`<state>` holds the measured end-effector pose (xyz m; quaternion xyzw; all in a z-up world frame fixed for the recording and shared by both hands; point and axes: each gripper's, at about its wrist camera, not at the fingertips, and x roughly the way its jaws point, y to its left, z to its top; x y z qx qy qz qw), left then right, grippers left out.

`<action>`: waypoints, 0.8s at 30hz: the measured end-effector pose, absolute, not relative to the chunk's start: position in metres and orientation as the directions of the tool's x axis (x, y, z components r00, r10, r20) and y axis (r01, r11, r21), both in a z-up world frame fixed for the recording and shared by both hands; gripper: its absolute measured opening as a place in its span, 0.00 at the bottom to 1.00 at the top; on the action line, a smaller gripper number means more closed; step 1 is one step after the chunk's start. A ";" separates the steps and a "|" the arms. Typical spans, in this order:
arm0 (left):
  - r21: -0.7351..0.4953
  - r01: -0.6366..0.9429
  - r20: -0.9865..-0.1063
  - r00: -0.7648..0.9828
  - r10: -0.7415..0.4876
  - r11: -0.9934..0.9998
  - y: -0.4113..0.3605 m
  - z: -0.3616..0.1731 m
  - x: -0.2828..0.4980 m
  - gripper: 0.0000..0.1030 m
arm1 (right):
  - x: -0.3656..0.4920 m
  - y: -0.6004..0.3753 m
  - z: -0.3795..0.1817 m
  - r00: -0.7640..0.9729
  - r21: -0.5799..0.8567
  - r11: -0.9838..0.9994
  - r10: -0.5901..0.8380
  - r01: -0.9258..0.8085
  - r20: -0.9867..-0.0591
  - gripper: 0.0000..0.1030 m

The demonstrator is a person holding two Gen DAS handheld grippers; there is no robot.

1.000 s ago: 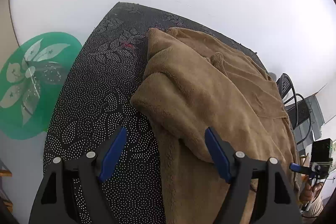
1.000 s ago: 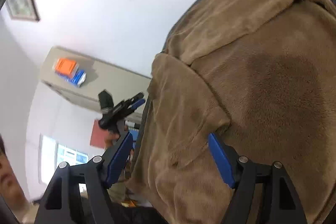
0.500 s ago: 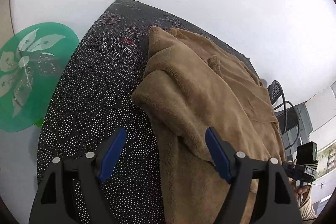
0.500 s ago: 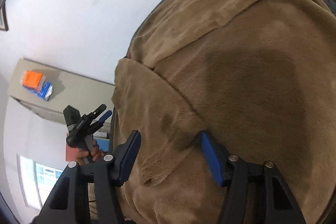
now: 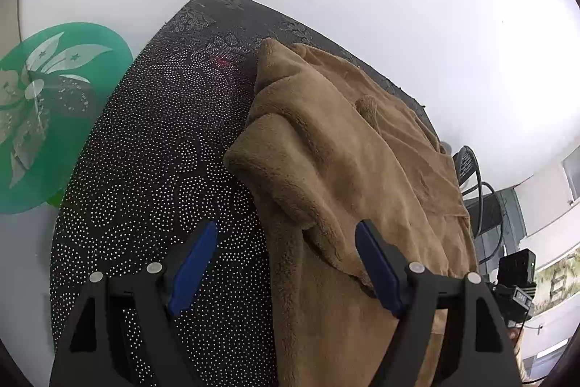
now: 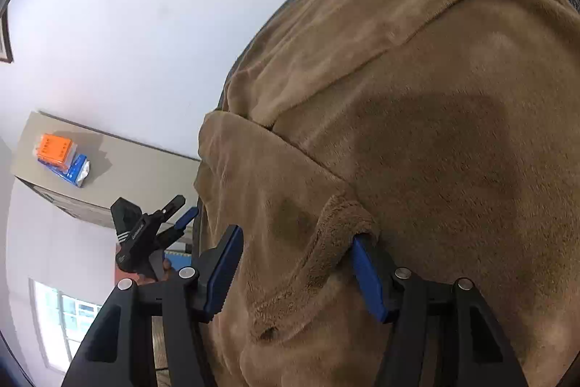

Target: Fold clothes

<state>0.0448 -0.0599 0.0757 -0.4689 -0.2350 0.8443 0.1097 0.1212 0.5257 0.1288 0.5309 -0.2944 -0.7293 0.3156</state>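
Brown fleece garment (image 5: 348, 169) lies spread over the right part of a black table cover (image 5: 152, 169) printed with white dotted flowers, its far layers folded over one another; which part is sleeve, hem or collar is hard to make out, and its near edge runs out of the bottom of both views. In the right wrist view the fleece (image 6: 417, 140) fills most of the picture and hides nearly all of the cover beneath it. The left gripper (image 5: 286, 263) hovers with its blue pads wide apart, one over bare cover, the other just above a folded flap, nothing pinched between them. The right gripper (image 6: 293, 263) has just been closing its jaws: a rolled edge of fleece sits between the pads, the right pad tucked under the curl, the left pad at the cloth's outer side, though whether both pads truly press on it cannot be told. In that same view the left gripper appears small beyond the table edge, the fingers of a hand (image 6: 165, 269) holding it barely visible. On a grey shelf (image 6: 119, 165) behind lie an orange packet (image 6: 54, 149) stacked on a blue packet (image 6: 78, 171), their labels too small to read. A green round sign (image 5: 47, 111) with a white flower stands at the left, cut off by the frame.
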 end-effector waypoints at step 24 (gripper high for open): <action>-0.368 0.013 -0.755 -0.587 0.291 -0.930 -0.050 0.120 -0.027 0.80 | 0.089 0.452 0.335 -0.714 0.036 -0.818 -0.523 0.575 -0.466 0.08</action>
